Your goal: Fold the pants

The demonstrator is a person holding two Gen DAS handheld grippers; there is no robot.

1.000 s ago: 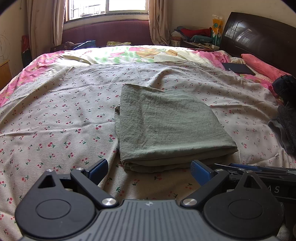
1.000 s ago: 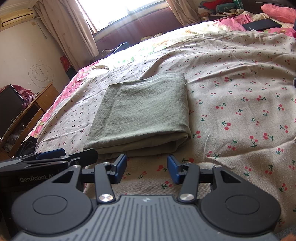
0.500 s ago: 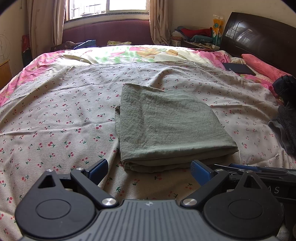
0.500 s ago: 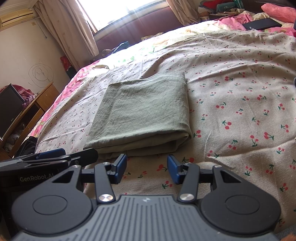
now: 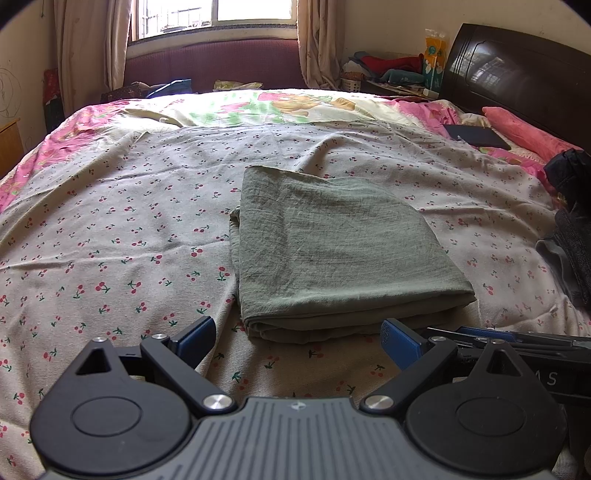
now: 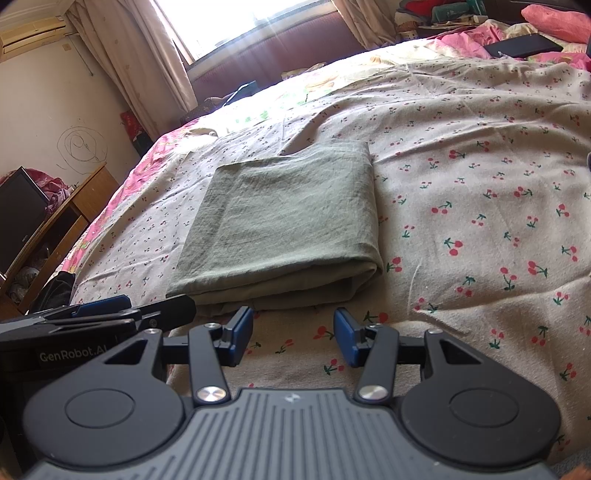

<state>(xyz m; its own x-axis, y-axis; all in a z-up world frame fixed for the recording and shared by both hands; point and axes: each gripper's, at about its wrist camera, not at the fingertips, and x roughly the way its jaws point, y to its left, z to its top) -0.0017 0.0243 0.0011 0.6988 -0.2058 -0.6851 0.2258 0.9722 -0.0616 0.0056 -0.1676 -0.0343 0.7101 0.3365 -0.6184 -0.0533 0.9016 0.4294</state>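
On a bed spread with a cherry-print sheet [image 5: 110, 236], the olive-green pants [image 5: 332, 247] lie folded into a flat rectangle near the middle of the mattress, exactly where they lay a second ago; nothing in either view has shifted across the last second. The left gripper [image 5: 299, 334] hovers just short of the bundle's near folded edge, its blue-padded fingers spread wide and holding nothing. The right gripper [image 6: 293, 334] sits at the same near edge, its fingers also parted, though less widely, and empty, with the left tool's black body visible beside it at lower left. Neither gripper touches the cloth. Beyond the pants, a floral quilt [image 5: 280, 107] in pink and green covers the far end of the bed below a curtained window [image 5: 214, 14]. A dark flat tablet-like object [image 5: 476, 136] and a pink pillow [image 5: 517, 131] rest near the dark wooden headboard [image 5: 517, 74], and a heap of dark clothing [image 5: 572, 229] lies at the sheet's right edge, well apart from the pants. A wooden desk [image 6: 62, 221] stands beside the bed in the right wrist view. No object lies between either gripper and the folded bundle.
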